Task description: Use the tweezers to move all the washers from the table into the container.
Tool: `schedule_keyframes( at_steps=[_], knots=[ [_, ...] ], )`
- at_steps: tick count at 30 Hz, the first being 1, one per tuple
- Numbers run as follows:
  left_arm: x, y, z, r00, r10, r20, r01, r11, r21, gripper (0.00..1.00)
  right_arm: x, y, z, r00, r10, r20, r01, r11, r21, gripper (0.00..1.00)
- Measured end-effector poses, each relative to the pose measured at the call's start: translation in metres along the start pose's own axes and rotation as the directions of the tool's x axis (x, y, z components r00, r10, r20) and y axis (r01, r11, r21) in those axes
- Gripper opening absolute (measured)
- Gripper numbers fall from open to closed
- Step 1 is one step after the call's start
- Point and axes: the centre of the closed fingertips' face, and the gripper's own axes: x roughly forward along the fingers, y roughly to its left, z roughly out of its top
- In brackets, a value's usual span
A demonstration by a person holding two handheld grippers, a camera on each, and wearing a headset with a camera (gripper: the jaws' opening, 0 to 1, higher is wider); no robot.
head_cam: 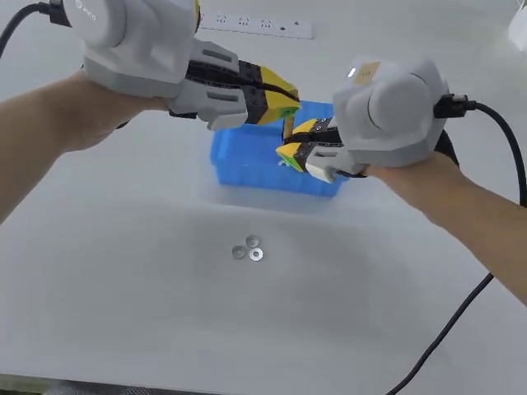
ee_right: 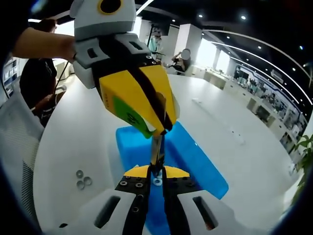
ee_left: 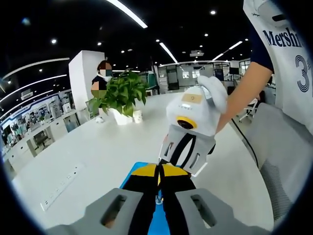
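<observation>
Your left gripper [head_cam: 290, 102] clamps the tweezers [ee_right: 156, 147]; right gripper [head_cam: 285, 153] jaws together, both above the blue container [head_cam: 239, 160]; washers [head_cam: 248, 249] lie on the white table [head_cam: 123, 280] nearer you.

Left gripper [head_cam: 288, 97], right gripper [head_cam: 286, 153]: closed, tips close.

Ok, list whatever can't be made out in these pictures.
1. Container interior: head view, left gripper and right gripper cover much of it; contents uncountable.
2. Tweezers tips: right gripper view, they lie between the right gripper's tongs; clamped or not, washer held or not, too small.
3. Washers on the table: touching or overlapping, too small.
</observation>
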Motion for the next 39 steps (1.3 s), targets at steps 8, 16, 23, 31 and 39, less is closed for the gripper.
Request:
schedule_keyframes(
  at_steps=[8, 16, 23, 31, 39],
  knots=[
    [0.001, 0.001, -0.001, 1.0, 0.004, 0.005, -0.004, 1.0, -0.007, 0.05, 0.001, -0.004, -0.001, 1.0, -0.009, 0.0, 0.009, 0.999, 0.037, 0.11],
    [-0.001, -0.003, 0.002, 1.0, 0.007, -0.004, -0.007, 1.0, 0.005, 0.05, -0.004, -0.004, 0.003, 0.9998, -0.017, 0.013, 0.017, 0.999, 0.048, 0.11],
    [-0.011, -0.012, 0.016, 0.9998, 0.02, 0.005, -0.02, 0.999, 0.026, 0.05, -0.013, 0.001, 0.014, 0.999, -0.025, 0.036, 0.024, 0.999, 0.035, 0.12],
    [-0.024, -0.026, 0.025, 0.999, 0.03, 0.031, -0.031, 0.999, 0.027, 0.05, -0.026, 0.015, 0.023, 0.998, -0.024, 0.059, 0.023, 1.0, 0.007, 0.12],
    [-0.035, -0.051, 0.03, 0.9975, 0.044, 0.056, -0.044, 0.999, -0.008, 0.05, -0.035, 0.039, 0.02, 0.9987, 0.003, 0.05, -0.001, 0.999, -0.037, 0.13]
  ],
)
